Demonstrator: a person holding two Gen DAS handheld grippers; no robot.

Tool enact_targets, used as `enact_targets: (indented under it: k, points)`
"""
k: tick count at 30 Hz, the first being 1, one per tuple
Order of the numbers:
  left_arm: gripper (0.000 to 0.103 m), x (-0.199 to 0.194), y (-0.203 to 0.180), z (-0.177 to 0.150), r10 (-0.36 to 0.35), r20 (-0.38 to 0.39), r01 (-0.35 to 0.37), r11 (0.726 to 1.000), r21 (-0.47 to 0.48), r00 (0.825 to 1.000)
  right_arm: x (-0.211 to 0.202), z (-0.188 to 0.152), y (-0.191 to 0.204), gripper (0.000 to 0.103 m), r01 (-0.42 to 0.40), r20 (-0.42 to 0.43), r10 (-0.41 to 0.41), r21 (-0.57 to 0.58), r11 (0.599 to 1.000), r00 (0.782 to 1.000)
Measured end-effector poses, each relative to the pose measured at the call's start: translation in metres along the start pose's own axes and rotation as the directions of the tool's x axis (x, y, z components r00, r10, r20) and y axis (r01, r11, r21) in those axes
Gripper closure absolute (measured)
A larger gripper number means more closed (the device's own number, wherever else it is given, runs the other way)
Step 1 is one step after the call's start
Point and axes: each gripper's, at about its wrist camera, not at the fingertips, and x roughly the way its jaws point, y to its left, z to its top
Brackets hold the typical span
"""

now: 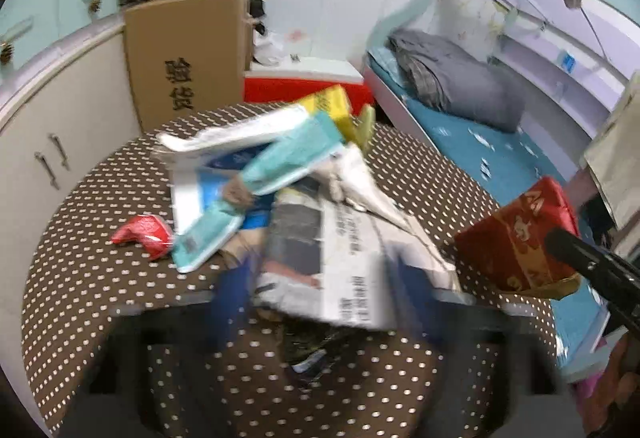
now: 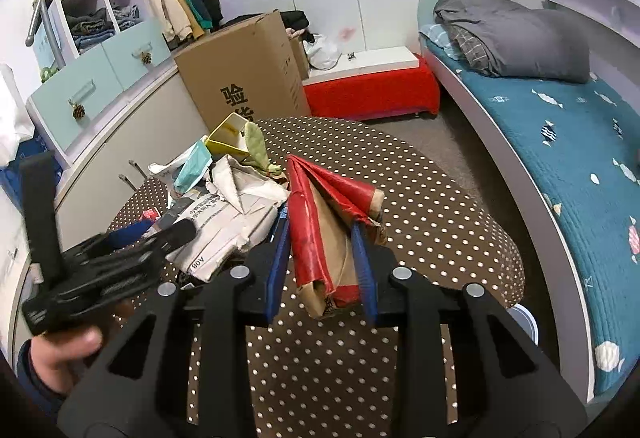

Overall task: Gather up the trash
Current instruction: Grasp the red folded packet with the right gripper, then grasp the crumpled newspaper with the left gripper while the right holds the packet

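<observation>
A flattened red carton point(image 2: 320, 234) is gripped between the two blue fingers point(image 2: 277, 270) of the right hand-held gripper point(image 2: 322, 270), which is closed narrowly on it; its long axis runs away from the camera, the torn brown end nearest the gripper body and the creased, folded red end pointing out over the worktop point(image 2: 420, 206); the carton is seen held above the dotted brown cloth, tilted slightly left at the far end; in the left wrist view the same red carton point(image 1: 516, 238) is shown at the right, with gold print on its red face, lifted clear of the worktop point(image 1: 100, 278).

The left hand-held gripper point(image 1: 320, 302) is blurred by motion; a folded newspaper point(image 1: 340, 262) is seen between its two blue fingers point(image 1: 230, 302), but whether they are pressed on it cannot be told; from the right wrist view the left hand-held gripper point(image 2: 160, 234) is seen reaching into the pile.

One pile of trash point(image 2: 228, 198) is counted on the worktop; within it one newspaper point(image 2: 224, 222), one teal packet point(image 1: 276, 174), one yellow box point(image 1: 332, 106), and one green scrap point(image 2: 256, 146) are made out; one small red wrapper point(image 1: 144, 234) is seen lying apart, left of the pile.

Beyond the worktop one cardboard box point(image 2: 244, 74) is seen standing on the floor; one bed point(image 2: 560, 142) with a grey quilt point(image 2: 516, 38) is seen at the right.
</observation>
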Motion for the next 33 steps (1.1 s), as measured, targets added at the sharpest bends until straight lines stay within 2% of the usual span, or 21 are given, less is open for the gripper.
enact_targets:
  k: [1, 2, 7, 13, 15, 16, 17, 19, 21, 23, 25, 27, 28, 29, 30, 31, 33]
  points:
    - [0.076, 0.001, -0.003, 0.0, -0.021, -0.005, 0.021, 1.0, -0.003, 1.0, -0.003, -0.001, -0.002, 0.072, 0.0, 0.003, 0.0, 0.003, 1.0, 1.0]
    - [0.086, 0.002, -0.005, -0.001, -0.033, -0.007, 0.033, 0.999, -0.002, 0.999, -0.005, -0.002, -0.002, 0.072, -0.001, 0.007, 0.001, 0.005, 1.0, 1.0]
    - [0.093, -0.011, -0.018, -0.012, -0.076, 0.022, 0.075, 0.997, 0.031, 0.997, -0.015, -0.006, -0.013, 0.072, 0.0, 0.017, 0.0, 0.02, 1.0, 1.0]
    - [0.093, -0.036, -0.026, -0.027, -0.118, 0.037, 0.114, 0.99, 0.085, 0.992, -0.027, -0.01, -0.023, 0.072, 0.003, 0.026, -0.004, 0.037, 0.999, 1.0]
    - [0.073, -0.033, -0.031, -0.026, -0.123, 0.033, 0.119, 0.987, 0.106, 0.992, -0.028, -0.013, -0.026, 0.072, 0.003, 0.024, -0.004, 0.044, 0.999, 1.0]
    - [0.046, -0.028, -0.034, -0.025, -0.129, 0.029, 0.125, 0.986, 0.106, 0.991, -0.028, -0.014, -0.028, 0.072, 0.004, 0.023, -0.005, 0.051, 0.999, 1.0]
    - [0.037, -0.024, -0.037, -0.024, -0.134, 0.045, 0.129, 0.986, 0.106, 0.99, -0.028, -0.015, -0.029, 0.072, 0.004, 0.023, -0.006, 0.056, 0.998, 1.0]
    - [0.038, -0.011, -0.044, -0.023, -0.156, 0.022, 0.153, 0.982, 0.114, 0.988, -0.029, -0.016, -0.032, 0.072, 0.001, 0.023, -0.003, 0.066, 0.998, 1.0]
    - [0.053, -0.003, -0.051, -0.022, -0.184, 0.008, 0.182, 0.978, 0.101, 0.983, -0.031, -0.017, -0.033, 0.072, 0.0, 0.024, -0.002, 0.068, 0.998, 1.0]
    - [0.077, 0.007, -0.061, -0.022, -0.182, -0.024, 0.184, 0.977, 0.112, 0.983, -0.031, -0.019, -0.035, 0.072, -0.003, 0.022, 0.002, 0.07, 0.998, 1.0]
    - [0.078, 0.012, -0.069, -0.025, -0.161, -0.033, 0.163, 0.979, 0.126, 0.986, -0.033, -0.02, -0.037, 0.072, 0.003, 0.022, -0.005, 0.071, 0.997, 1.0]
    - [0.074, 0.009, -0.075, -0.026, -0.143, -0.013, 0.143, 0.979, 0.148, 0.99, -0.037, -0.021, -0.041, 0.072, 0.007, 0.026, -0.009, 0.077, 0.997, 1.0]
    - [0.06, 0.005, -0.078, -0.025, -0.125, 0.006, 0.123, 0.978, 0.166, 0.992, -0.038, -0.021, -0.043, 0.072, 0.009, 0.028, -0.011, 0.078, 0.997, 1.0]
    - [0.037, 0.003, -0.079, -0.023, -0.114, 0.021, 0.109, 0.979, 0.175, 0.993, -0.039, -0.021, -0.044, 0.072, 0.009, 0.03, -0.011, 0.08, 0.997, 0.999]
    - [0.029, -0.002, -0.079, -0.019, -0.09, 0.062, 0.077, 0.98, 0.185, 0.994, -0.04, -0.021, -0.045, 0.072, 0.009, 0.031, -0.012, 0.082, 0.997, 0.999]
    - [0.024, -0.005, -0.079, -0.016, -0.079, 0.089, 0.062, 0.98, 0.189, 0.993, -0.04, -0.02, -0.047, 0.072, 0.009, 0.033, -0.012, 0.083, 0.996, 0.999]
    - [0.023, -0.005, -0.077, -0.002, -0.069, 0.106, 0.048, 0.981, 0.186, 0.992, -0.041, -0.02, -0.048, 0.072, 0.009, 0.037, -0.012, 0.087, 0.996, 0.999]
